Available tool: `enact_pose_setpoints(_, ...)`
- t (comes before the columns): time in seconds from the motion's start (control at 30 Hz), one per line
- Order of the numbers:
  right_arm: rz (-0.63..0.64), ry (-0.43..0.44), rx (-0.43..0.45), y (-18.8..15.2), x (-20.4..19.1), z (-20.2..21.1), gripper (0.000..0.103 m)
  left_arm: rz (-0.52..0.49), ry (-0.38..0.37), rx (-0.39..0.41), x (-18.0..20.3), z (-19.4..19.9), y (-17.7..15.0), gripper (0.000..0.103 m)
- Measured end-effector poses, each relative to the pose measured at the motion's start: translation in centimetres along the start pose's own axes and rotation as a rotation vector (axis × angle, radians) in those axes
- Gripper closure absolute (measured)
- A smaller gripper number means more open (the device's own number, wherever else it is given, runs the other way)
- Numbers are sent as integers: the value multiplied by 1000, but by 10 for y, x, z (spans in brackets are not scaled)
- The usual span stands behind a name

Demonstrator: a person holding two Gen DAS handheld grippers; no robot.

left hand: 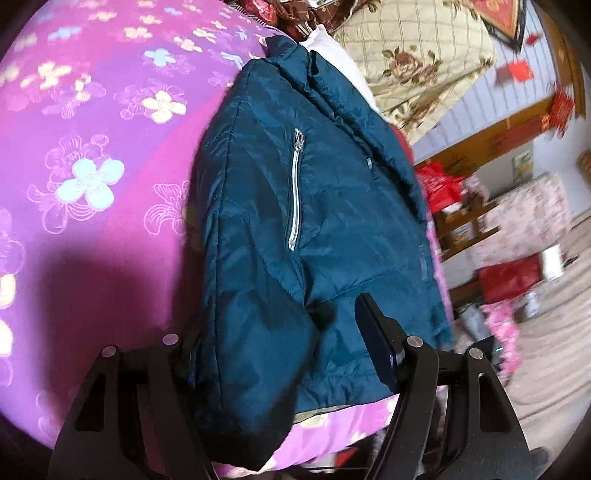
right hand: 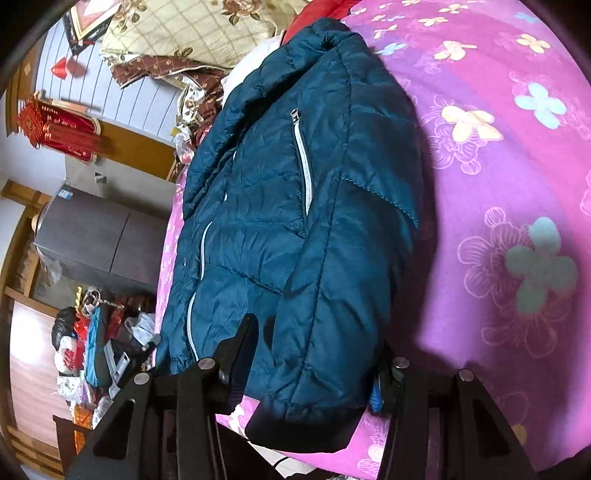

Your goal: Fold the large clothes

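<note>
A teal puffer jacket (left hand: 317, 206) (right hand: 295, 221) lies on a bed under a pink floral bedspread (left hand: 92, 147) (right hand: 498, 166), close along the bed's side edge. Its sleeves are folded in over the body, dark cuffs at the near hem, silver pocket zippers showing. The collar end points toward a beige quilt (left hand: 406, 55) (right hand: 192, 33) beyond the jacket. Wide bare bedspread stretches from the jacket's inner side. The left claw (left hand: 280, 339) stands open, straddling a sleeve at the hem. The right claw (right hand: 317, 343) likewise stands open astride the other sleeve.
</note>
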State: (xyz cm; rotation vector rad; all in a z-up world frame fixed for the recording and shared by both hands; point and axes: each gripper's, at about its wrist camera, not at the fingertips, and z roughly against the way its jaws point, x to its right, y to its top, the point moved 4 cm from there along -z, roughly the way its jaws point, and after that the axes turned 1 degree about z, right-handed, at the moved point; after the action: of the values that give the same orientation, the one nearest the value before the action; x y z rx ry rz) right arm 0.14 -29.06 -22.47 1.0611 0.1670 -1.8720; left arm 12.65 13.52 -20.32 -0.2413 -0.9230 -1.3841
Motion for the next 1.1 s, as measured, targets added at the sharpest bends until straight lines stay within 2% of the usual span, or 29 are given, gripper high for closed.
enact_pose_setpoints(0.1, -3, 5, 8, 0, 3, 3, 54, -70, 91, 12, 11, -5, -6, 34)
enact_pose_setpoints(0.37, -48, 27, 62, 3, 9, 6, 54, -114, 181, 28, 24, -19, -10, 32)
enact_pose_setpoints(0.43, -46, 17, 62, 3, 9, 6, 54, -83, 220, 30, 22, -20, -10, 56)
enact_pose_setpoints(0.47, -43, 3, 62, 3, 8, 7, 57, -66, 238, 12, 19, -21, -10, 76)
enact_pose_setpoints(0.5, -38, -29, 59, 2, 7, 7, 61, -52, 245, -5, 18, -22, -9, 79)
enact_pose_setpoints(0.53, -31, -60, 54, 3, 7, 7, 71, -40, 245, -11, 18, -20, -7, 81)
enact_pose_setpoints(0.57, -26, -78, 49, 3, 6, 8, 75, -38, 253, -10, 18, -16, -5, 84)
enact_pose_setpoints(0.67, -36, -57, 73, 6, 5, 19, 83, -64, 262, 25, 29, 3, 0, 87)
enact_pose_setpoints(0.9, 53, 14, 128, 4, -31, 71, 88, -136, 210, 154, 74, 70, 7, 89)
enact_pose_setpoints(1.1, 183, 52, 156, -18, -72, 123, 88, -212, 187, 229, 106, 126, -18, 89)
